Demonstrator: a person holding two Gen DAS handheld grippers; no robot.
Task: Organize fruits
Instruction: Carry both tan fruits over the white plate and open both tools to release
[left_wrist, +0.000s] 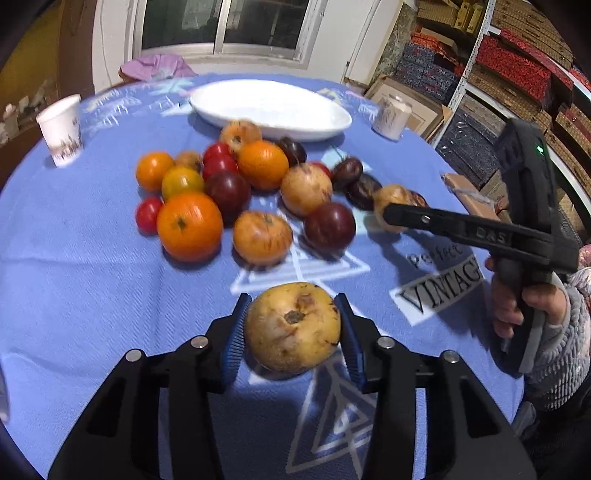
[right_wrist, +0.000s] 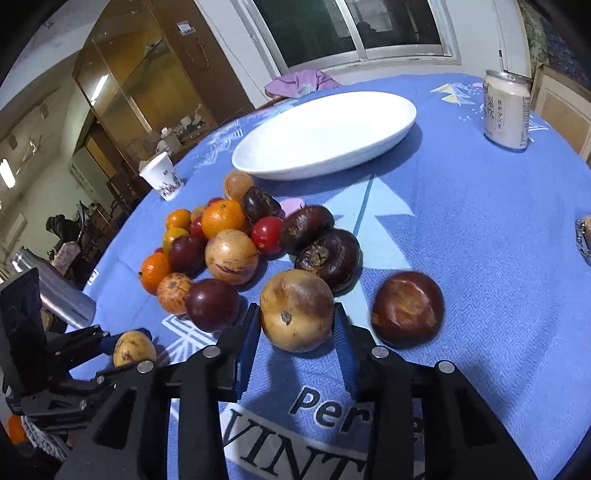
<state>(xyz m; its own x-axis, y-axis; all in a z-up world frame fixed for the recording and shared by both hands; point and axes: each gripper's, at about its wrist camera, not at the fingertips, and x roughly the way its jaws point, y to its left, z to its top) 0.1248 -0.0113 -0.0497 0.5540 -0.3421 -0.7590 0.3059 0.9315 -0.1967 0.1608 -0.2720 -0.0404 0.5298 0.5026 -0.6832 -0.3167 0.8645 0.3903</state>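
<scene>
Both jaws grip tan fruits (left_wrist: 291, 326) (right_wrist: 297, 310); the fruit pile (left_wrist: 221, 199) lies before the empty dish (left_wrist: 271, 109).

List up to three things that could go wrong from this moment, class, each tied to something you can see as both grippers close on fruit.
1. The yellow-brown fruit sits between the left gripper pads; being round, it may slip when lifted.
2. The right gripper closes on a tan fruit touching a dark fruit, which might get nudged and roll.
3. The white dish lies beyond the pile, so a carry over it could knock fruit.
</scene>
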